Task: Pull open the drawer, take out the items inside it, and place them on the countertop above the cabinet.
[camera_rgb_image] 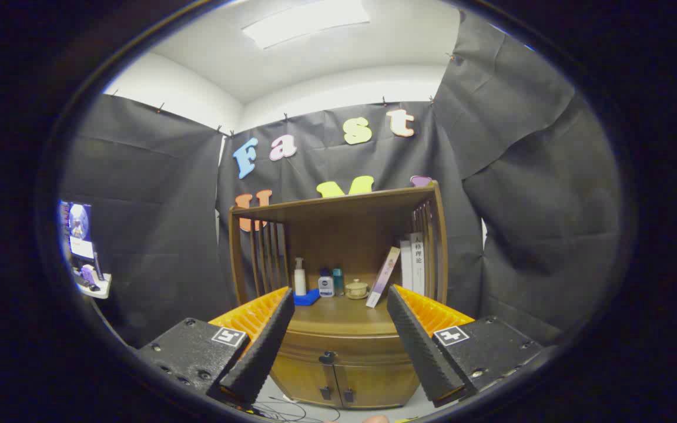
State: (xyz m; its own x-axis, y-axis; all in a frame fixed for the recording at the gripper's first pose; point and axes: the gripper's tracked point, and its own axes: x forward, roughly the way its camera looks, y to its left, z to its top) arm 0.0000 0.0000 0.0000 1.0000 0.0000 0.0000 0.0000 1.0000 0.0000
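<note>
1. Drawer: a shallow wooden band under the countertop, closed, front flush with the cabinet. One dark knob sits at its lower middle. It lies ahead of the fingers and between them, well apart from both.
2. Items inside the drawer: hidden behind the closed front; number and kind cannot be told.
3. Countertop: the wooden surface above the drawer, under a hutch shelf. Its front part is bare; that is the likely landing place for the items.
4. Gripper: fingers spread wide, released, holding nothing. It hovers facing the cabinet squarely, with the drawer knob showing in the gap between the fingers.
5. Step in hand, as judged: the approach to the drawer. Nothing is pulled, nothing is out.
6. Next move calls for: going forward and a little down to bring the knob between the fingers, closing on it, then pulling straight back. The knob is small, so the aim has to be centred.
7. Cabinet doors: two, below the drawer, shut, each with a small dark handle near the middle seam. They are easy to mistake for the target.
8. Things at the back of the countertop: a pump bottle, a small jar, a lidded cup, a leaning book, upright books.
9. Cables: loose on the floor in front of the cabinet.
</note>
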